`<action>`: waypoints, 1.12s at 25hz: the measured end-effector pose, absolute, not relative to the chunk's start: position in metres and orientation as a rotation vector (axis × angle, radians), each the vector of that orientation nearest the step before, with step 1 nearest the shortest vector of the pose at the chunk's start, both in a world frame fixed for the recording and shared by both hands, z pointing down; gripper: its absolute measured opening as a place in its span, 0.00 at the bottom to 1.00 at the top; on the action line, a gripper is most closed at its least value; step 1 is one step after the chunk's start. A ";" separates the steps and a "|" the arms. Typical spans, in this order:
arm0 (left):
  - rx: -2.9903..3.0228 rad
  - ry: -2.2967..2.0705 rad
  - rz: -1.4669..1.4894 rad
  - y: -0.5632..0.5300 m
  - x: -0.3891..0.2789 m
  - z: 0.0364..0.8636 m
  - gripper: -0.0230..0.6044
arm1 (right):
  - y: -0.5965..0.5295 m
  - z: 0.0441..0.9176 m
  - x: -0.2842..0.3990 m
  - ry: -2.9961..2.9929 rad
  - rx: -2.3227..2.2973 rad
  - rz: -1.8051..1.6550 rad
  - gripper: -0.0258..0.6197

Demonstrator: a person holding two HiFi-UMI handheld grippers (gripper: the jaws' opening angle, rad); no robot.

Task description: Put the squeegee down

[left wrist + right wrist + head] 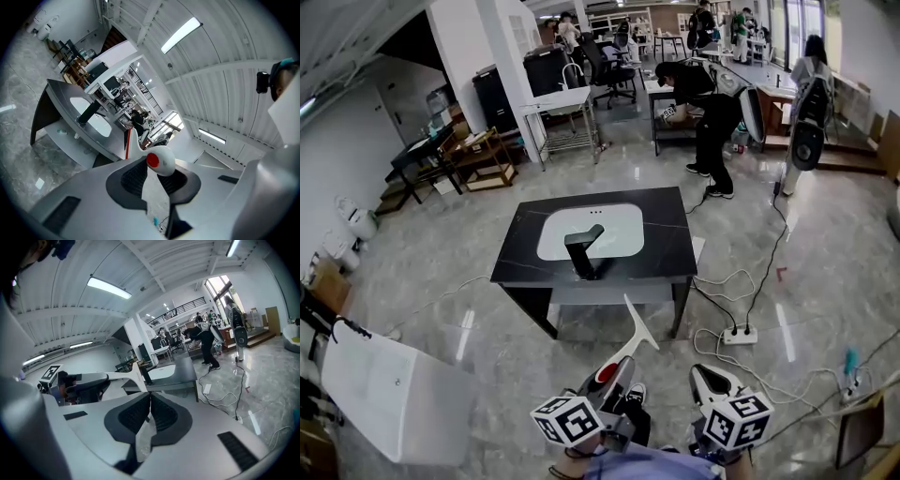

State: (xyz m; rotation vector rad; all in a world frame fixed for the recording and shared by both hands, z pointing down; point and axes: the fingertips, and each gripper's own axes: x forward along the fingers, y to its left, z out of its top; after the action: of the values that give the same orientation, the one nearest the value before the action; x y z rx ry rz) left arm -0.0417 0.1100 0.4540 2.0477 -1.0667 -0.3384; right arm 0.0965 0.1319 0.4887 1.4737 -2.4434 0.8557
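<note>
A white squeegee (630, 345) with a red spot on its handle sticks forward from my left gripper (614, 372), which is shut on the handle. In the left gripper view the handle (160, 159) sits between the dark pads and the blade (130, 142) points toward the table. My right gripper (705, 379) hangs beside it, shut with nothing between its pads (161, 414). From the right gripper view the squeegee (133, 373) shows at the left. Ahead stands a black table (667, 246) with a white sink basin (619, 225) and a black faucet (584, 253).
Cables and a white power strip (739, 335) lie on the glossy floor right of the table. A white box (394, 394) sits at the lower left. A person (705, 105) bends over a cart beyond the table; desks, shelves and other people fill the back.
</note>
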 end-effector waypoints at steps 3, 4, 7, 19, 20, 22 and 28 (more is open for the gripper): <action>2.045 -1.025 -0.339 0.078 -0.042 0.455 0.15 | 0.101 0.488 0.096 -2.422 1.504 0.860 0.08; 2.048 -1.012 -0.336 0.067 -0.043 0.454 0.15 | 0.091 0.487 0.095 -2.415 1.516 0.861 0.07; 2.063 -0.985 -0.313 0.035 -0.047 0.452 0.15 | 0.060 0.485 0.090 -2.396 1.550 0.867 0.07; 2.088 -0.844 -0.263 -0.077 -0.070 0.454 0.15 | -0.047 0.487 0.057 -2.293 1.659 0.892 0.07; 2.087 -0.831 -0.258 -0.084 -0.072 0.456 0.15 | -0.054 0.487 0.054 -2.285 1.669 0.892 0.07; 2.089 -0.801 -0.244 -0.098 -0.074 0.458 0.15 | -0.068 0.485 0.050 -2.271 1.701 0.888 0.07; 2.075 -0.728 -0.228 -0.132 -0.072 0.473 0.15 | -0.094 0.493 0.048 -2.206 1.755 0.892 0.07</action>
State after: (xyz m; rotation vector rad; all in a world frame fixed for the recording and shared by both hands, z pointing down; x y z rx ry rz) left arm -0.0719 -0.1316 0.4733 2.0752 -0.7279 -0.2279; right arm 0.0480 -0.0940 0.4930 1.7555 -2.2059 0.8922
